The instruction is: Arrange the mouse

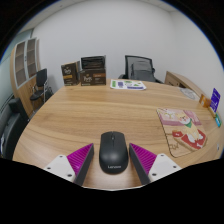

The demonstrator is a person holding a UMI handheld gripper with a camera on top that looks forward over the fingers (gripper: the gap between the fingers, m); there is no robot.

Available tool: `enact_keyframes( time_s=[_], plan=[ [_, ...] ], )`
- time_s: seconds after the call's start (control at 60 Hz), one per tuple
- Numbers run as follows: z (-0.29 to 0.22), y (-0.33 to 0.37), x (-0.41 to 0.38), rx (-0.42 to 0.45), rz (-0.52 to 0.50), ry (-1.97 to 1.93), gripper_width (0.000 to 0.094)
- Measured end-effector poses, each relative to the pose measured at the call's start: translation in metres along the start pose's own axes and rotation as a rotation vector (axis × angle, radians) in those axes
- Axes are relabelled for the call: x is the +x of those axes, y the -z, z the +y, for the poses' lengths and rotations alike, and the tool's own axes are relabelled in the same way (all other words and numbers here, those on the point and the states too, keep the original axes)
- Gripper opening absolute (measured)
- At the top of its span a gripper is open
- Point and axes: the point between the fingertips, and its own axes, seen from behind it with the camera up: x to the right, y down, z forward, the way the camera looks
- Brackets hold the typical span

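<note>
On the wooden table [90, 115], the wide-open claw [112, 160] brackets a black mouse [112, 151].

The mouse [113, 152] looks like smooth matt black plastic. The table [100, 110] shows pale wood grain with a soft sheen — a printed mat [182, 127] at its right edge looks matt.

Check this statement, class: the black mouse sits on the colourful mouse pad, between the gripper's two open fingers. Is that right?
Not quite. The gripper view shows the black mouse on the bare wooden table, not on the colourful mouse pad, which lies apart from it, off to one side. The rest holds: the mouse sits between the open fingers of the gripper, with a gap at each side.
</note>
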Motion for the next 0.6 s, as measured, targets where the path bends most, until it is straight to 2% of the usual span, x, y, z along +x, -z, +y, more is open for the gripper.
enact_keyframes(
  time_s=[0.083, 0.117, 0.267, 0.433, 0.6],
  plan=[
    [-0.0002, -0.0008, 0.0027, 0.003, 0.007, -0.004, 0.0663],
    [0.0001, -0.001, 0.0052, 0.004, 0.015, -0.007, 0.0581],
    [0.0014, -0.0007, 0.0063, -0.008, 0.018, -0.013, 0.0525],
    [0.0016, -0.0002, 0.0064, -0.014, 0.025, -0.021, 0.0373],
    [0.0006, 0.0001, 0.0063, -0.011, 0.03, -0.029, 0.0347]
  ],
)
